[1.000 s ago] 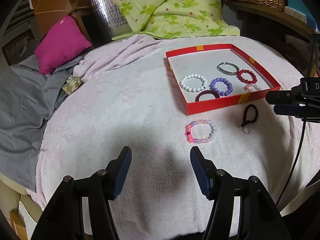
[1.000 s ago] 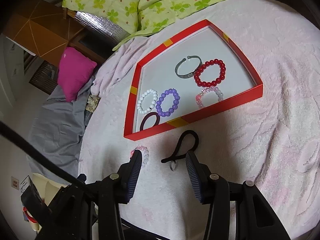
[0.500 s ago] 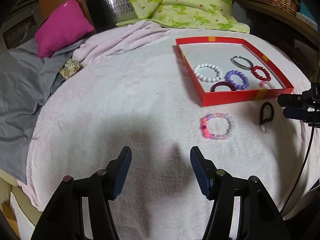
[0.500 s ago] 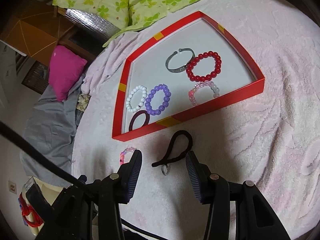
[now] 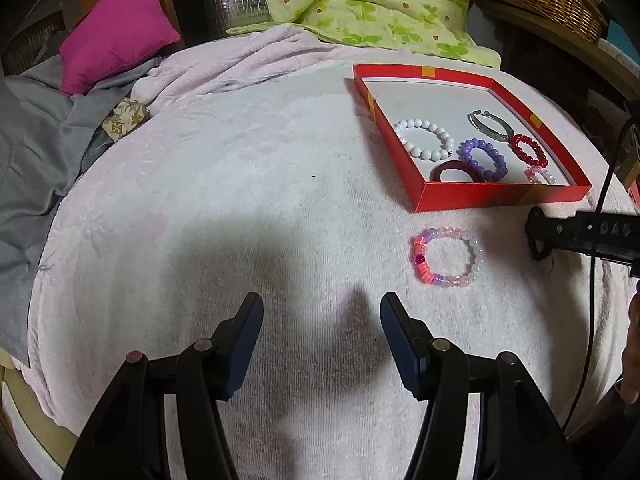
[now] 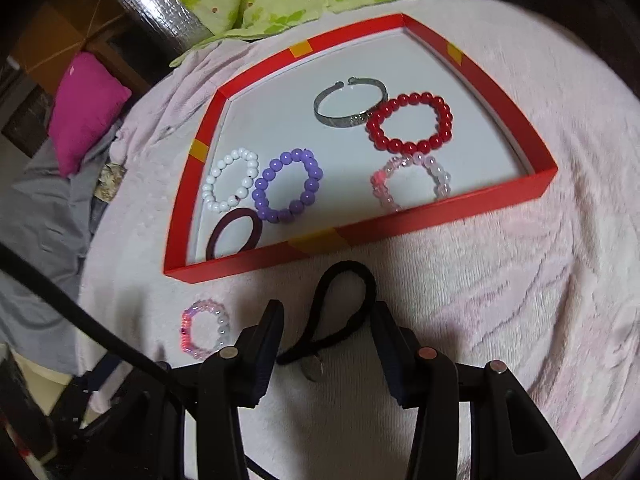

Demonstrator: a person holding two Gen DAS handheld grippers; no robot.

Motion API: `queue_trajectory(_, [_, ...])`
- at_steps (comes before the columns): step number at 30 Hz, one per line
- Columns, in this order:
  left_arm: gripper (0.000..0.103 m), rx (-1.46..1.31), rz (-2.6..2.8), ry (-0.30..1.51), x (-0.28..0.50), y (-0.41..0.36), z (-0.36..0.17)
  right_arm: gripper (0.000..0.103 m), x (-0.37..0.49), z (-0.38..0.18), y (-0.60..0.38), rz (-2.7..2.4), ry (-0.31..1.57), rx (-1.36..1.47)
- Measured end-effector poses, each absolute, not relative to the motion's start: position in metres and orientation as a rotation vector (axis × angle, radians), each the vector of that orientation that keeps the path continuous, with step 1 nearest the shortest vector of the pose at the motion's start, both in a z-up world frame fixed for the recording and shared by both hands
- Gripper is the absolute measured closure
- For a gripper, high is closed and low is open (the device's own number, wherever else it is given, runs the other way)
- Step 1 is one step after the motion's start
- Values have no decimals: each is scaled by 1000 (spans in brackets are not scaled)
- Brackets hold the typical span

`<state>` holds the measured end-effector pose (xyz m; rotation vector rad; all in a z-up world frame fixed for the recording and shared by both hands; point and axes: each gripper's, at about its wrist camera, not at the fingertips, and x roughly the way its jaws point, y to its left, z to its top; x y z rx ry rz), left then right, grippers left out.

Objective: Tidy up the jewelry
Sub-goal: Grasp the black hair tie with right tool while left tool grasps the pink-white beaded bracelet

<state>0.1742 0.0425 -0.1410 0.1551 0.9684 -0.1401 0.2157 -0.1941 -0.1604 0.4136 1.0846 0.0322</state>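
The tray [image 6: 432, 222] is red with yellow tape patches and a white floor. In it lie white [image 6: 230, 180], purple [image 6: 288, 186], red [image 6: 410, 122] and pale pink bead bracelets [image 6: 410, 180], a silver bangle [image 6: 350, 102] and a maroon hair tie [image 6: 236, 234]. Outside lie a black hair tie [image 6: 340, 312] and a pink-and-lilac bracelet [image 5: 444, 256] on the pale pink blanket [image 5: 240, 200]. The quilt [image 5: 360, 4] is green, flower-printed; the cushion [image 5: 116, 32] magenta.

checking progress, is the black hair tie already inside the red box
No, the black hair tie lies on the pink blanket outside the red box, between the open fingers of the right gripper.
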Motion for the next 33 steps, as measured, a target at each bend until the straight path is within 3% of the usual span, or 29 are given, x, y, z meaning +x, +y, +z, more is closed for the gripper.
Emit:
queue_trajectory(2, [41,152,-141,976,177,43,-144,70,217,-160,-186,5,1080,331])
queue_trajectory(10, [41,141,-159,995,184,42,-146,88,215,-160,-191,2,1068,278])
queue_trajectory(11, [41,141,-163,994,185,40,-146,95,213,-160,-196,-3,1069,287])
queue_trajectory(33, [41,112,-292,1029,210,7,-152,95,186,-146,-268,-131,1037,376])
